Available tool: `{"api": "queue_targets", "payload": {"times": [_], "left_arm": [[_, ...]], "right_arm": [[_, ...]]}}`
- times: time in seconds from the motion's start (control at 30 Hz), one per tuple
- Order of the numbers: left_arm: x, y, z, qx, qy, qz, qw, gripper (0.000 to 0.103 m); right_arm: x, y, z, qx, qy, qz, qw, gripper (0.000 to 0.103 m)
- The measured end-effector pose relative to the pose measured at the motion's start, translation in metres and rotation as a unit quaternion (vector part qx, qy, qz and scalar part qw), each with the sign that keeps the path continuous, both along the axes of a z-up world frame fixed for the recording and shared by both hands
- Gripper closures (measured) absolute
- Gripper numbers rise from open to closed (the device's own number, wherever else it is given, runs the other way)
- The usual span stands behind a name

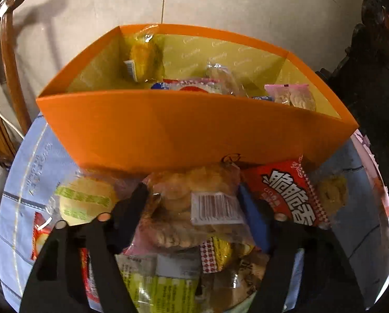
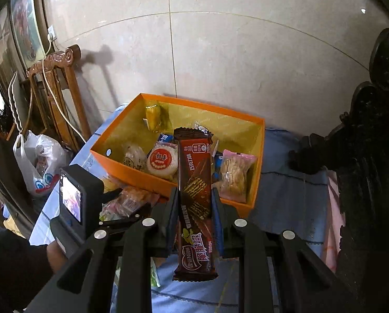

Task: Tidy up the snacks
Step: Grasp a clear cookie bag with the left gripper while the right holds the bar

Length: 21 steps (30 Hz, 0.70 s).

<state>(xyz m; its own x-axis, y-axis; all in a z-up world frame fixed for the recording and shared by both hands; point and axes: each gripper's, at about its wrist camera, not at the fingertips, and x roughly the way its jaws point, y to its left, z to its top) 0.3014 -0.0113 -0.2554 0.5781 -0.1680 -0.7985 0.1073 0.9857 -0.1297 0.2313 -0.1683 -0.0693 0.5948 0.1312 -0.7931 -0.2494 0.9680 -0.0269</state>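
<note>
An orange box (image 2: 152, 180) stands on a blue cloth (image 2: 285, 190), with snacks inside and a pile of packets (image 1: 184, 234) just before its near wall. The right gripper (image 2: 194, 203) is clamped on a brown wafer bar (image 2: 195, 198), held lengthwise over the box's near edge. The left gripper (image 1: 194, 203) straddles a clear biscuit packet (image 1: 191, 203) atop the pile; its left finger (image 1: 134, 203) touches it, but a firm grip cannot be told.

The orange box (image 1: 194, 130) hides the lower parts of the snacks inside it.
</note>
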Motion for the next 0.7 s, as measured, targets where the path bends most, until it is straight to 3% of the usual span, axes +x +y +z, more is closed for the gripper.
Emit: {"api": "queue_targets", "payload": {"times": [0.17,0.3,0.47,0.7], "left_arm": [[-0.015,0.011,0.01,-0.022,-0.002,-0.004,0.9997,0.046],[-0.032,0.019,0.041,-0.036,-0.026,-0.012,0.999,0.046],[-0.035,0.03,0.11,-0.051,-0.08,-0.014,0.9953,0.046],[0.014,0.023,0.208,-0.034,-0.152,-0.009,0.9878,0.046]], "right_arm": [[-0.003,-0.004,0.006,0.01,-0.009,0.0,1.0,0.08],[-0.005,0.0,0.014,0.021,-0.02,0.01,1.0,0.08],[0.003,0.003,0.028,0.029,-0.032,0.012,0.999,0.08],[0.036,0.014,0.072,0.01,-0.066,0.024,0.998,0.08]]}}
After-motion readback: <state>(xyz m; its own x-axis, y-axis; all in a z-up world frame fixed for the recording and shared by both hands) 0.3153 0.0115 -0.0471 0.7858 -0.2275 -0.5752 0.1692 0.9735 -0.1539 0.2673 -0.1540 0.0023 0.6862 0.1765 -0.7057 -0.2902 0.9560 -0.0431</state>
